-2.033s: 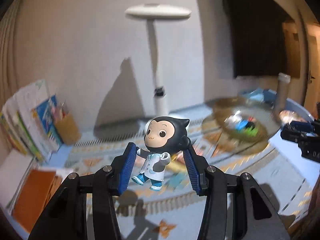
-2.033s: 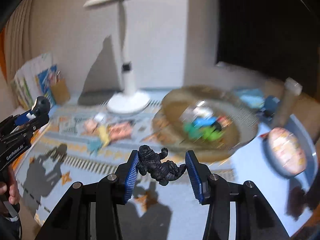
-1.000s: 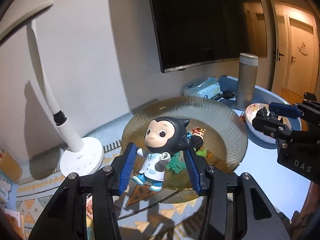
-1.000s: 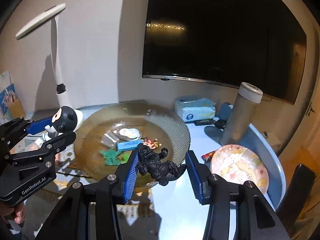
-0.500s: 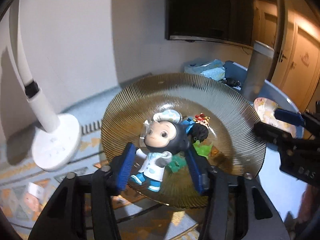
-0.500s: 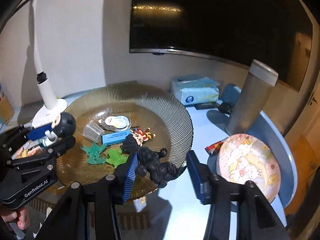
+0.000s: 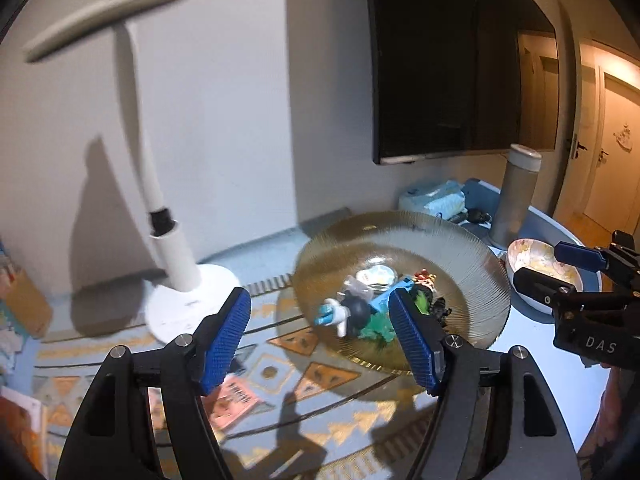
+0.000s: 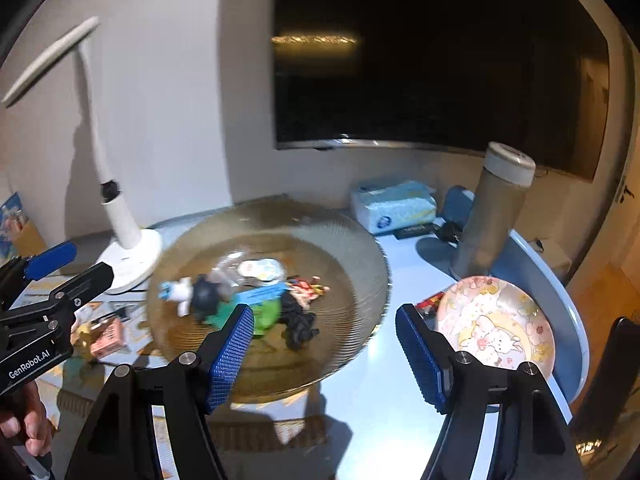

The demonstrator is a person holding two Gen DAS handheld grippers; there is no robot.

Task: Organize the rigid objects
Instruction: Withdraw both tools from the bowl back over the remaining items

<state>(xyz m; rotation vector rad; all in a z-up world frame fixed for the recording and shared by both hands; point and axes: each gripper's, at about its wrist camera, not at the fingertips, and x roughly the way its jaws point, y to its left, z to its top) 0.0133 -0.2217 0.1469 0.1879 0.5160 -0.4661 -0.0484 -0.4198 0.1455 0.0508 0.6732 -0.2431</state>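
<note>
Both our left gripper (image 7: 320,338) and right gripper (image 8: 325,354) have just spread apart, empty; the toppled black-headed figurine (image 8: 198,292) could roll off the ribbed amber glass bowl (image 8: 352,240).

Both figures have left the jaws. The left gripper (image 7: 320,340), which a second ago clamped the black-haired doll (image 7: 346,312), has just been opening and now stands wide with nothing between its pads; the doll lies tipped on its side in the amber glass dish (image 7: 472,264), on the left part of the pile. The right gripper (image 8: 325,356) has likewise just been opening and is empty; its black monster figure (image 8: 298,322) now lies in the dish, on the near right of the pile beside the green toy (image 8: 267,316).
</note>
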